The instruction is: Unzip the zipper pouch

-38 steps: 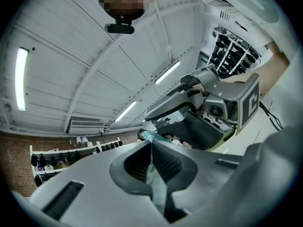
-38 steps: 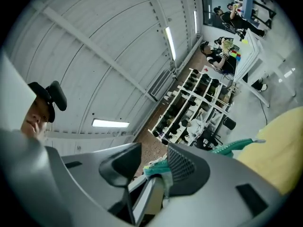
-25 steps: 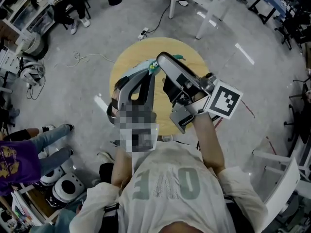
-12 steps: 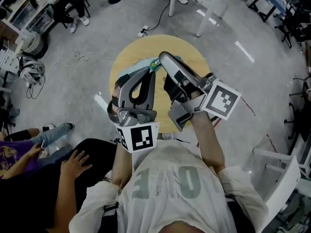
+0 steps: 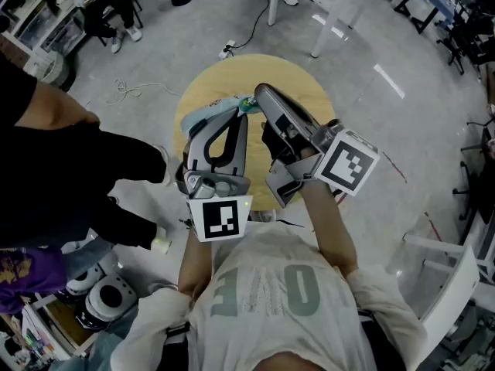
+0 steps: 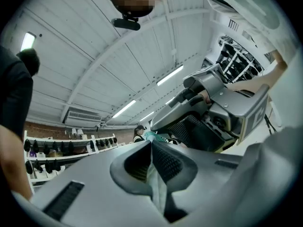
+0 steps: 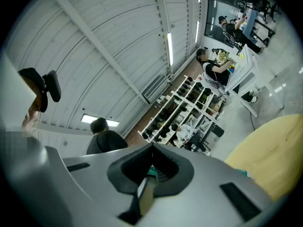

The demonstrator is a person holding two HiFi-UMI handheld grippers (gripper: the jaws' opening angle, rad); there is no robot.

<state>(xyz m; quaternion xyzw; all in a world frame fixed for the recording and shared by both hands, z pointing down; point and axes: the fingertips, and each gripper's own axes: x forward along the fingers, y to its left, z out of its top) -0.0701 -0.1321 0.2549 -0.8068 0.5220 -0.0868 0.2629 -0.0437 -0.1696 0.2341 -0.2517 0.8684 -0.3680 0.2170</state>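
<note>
Round wooden table [image 5: 305, 91] below me, zipper pouch [image 5: 203, 114] at its far-left part. My left gripper [image 6: 152, 150] is clamped on the pouch's pale fabric edge. My right gripper [image 7: 150, 150] has just snapped closed and now pinches the teal zipper pull [image 7: 151, 173]. Both ends are held, so I judge unzipping can start.

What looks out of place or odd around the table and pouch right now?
Nothing looks spilled or damaged. The pouch is pinched by both the left gripper and the right gripper over the round table. Only a loose cable sprawls on the floor beyond it.
</note>
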